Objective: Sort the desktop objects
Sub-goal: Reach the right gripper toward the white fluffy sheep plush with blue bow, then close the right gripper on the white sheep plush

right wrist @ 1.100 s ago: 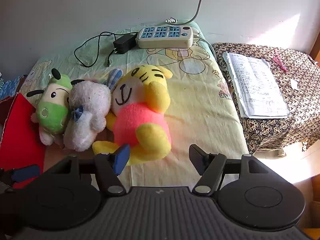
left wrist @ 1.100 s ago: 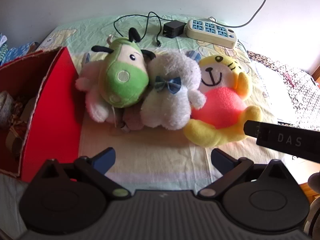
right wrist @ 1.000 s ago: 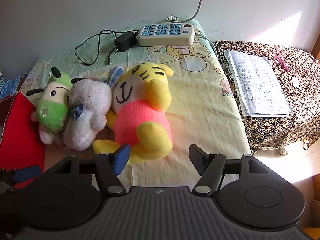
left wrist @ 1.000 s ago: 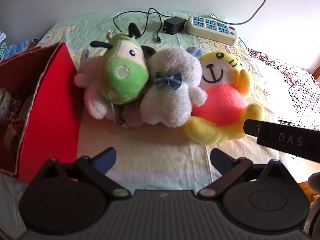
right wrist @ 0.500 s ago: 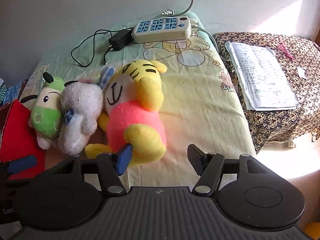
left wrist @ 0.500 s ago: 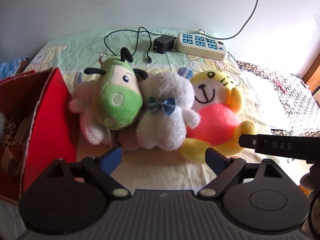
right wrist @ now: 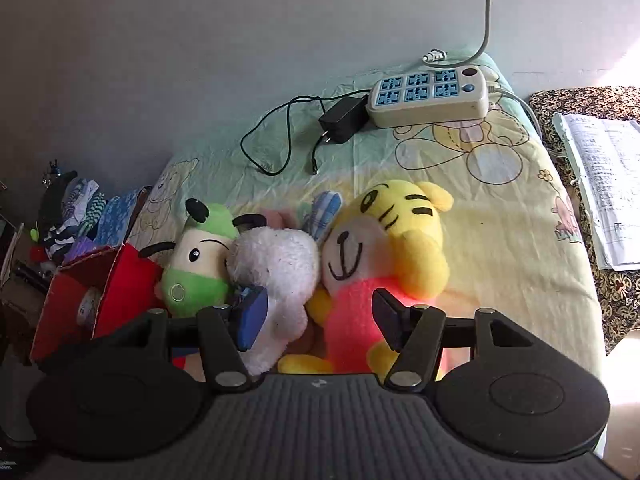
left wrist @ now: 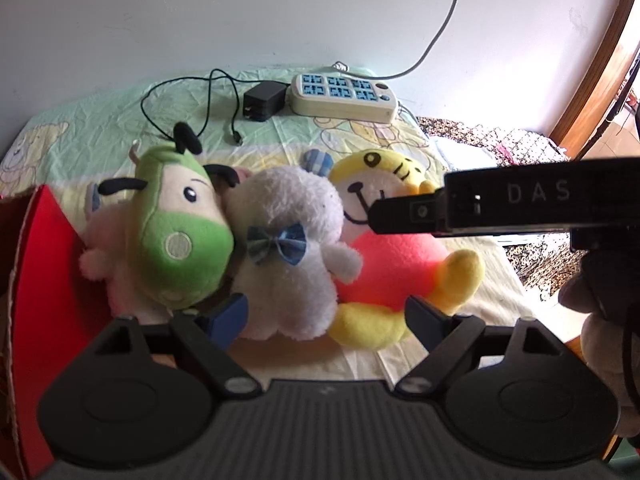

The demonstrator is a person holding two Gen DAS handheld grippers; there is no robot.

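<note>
Both hand-held grippers, jaws apart after narrowing, have closed in on crowded plush toys (left wrist: pixel 288 256) beside red box (left wrist: pixel 44 280)

Both grippers tilt downward with jaws apart and nothing pressed between the pads, the left gripper (left wrist: pixel 326 318) and right gripper (right wrist: pixel 318 316) each having just narrowed, while the right one's black body crosses the left view above a hand (left wrist: pixel 600 320).
</note>
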